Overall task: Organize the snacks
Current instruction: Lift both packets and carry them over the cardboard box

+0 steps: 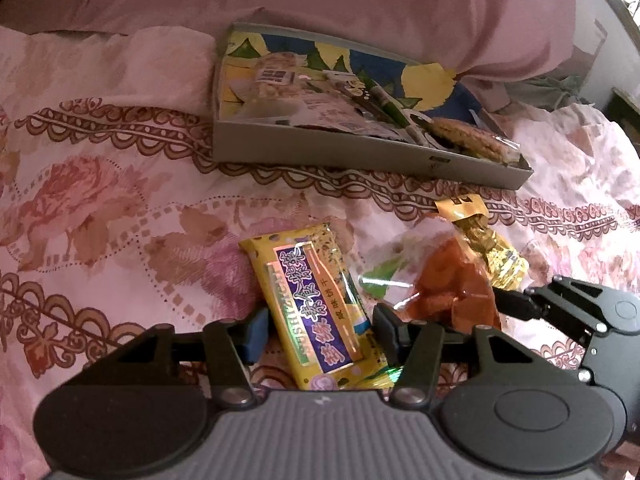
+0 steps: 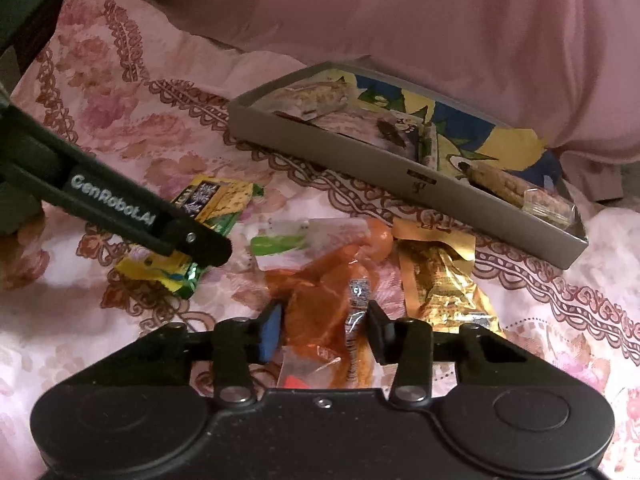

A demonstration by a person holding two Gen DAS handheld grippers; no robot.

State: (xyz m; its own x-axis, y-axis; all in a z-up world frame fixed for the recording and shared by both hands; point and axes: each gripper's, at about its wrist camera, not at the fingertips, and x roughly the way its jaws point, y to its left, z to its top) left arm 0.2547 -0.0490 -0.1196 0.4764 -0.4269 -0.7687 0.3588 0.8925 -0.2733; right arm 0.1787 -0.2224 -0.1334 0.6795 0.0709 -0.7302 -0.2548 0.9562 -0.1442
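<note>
- The left gripper [image 1: 318,330] is about half open around the yellow pack [image 1: 316,312]. Its pads sit at the pack's two sides; I cannot tell if they press yet.
- The right gripper [image 2: 322,330] is a bit narrower, around the orange bag [image 2: 324,300]. Its pads are close to the bag, but a firm squeeze is not clear either.
- Both snacks lie on the flowery bedspread [image 1: 100,200], near each other. A gold pack [image 2: 440,292] lies just beside the orange bag.
- Farther back is the grey box [image 1: 360,156], with some snacks already in it — that looks like where these should go.
- What could go wrong: the shiny wrappers are slippery, so a pack could slide out when lifted.
- The bed is soft, so a pad could pinch the cloth too.
- The two grippers are close — they could bump.
</note>
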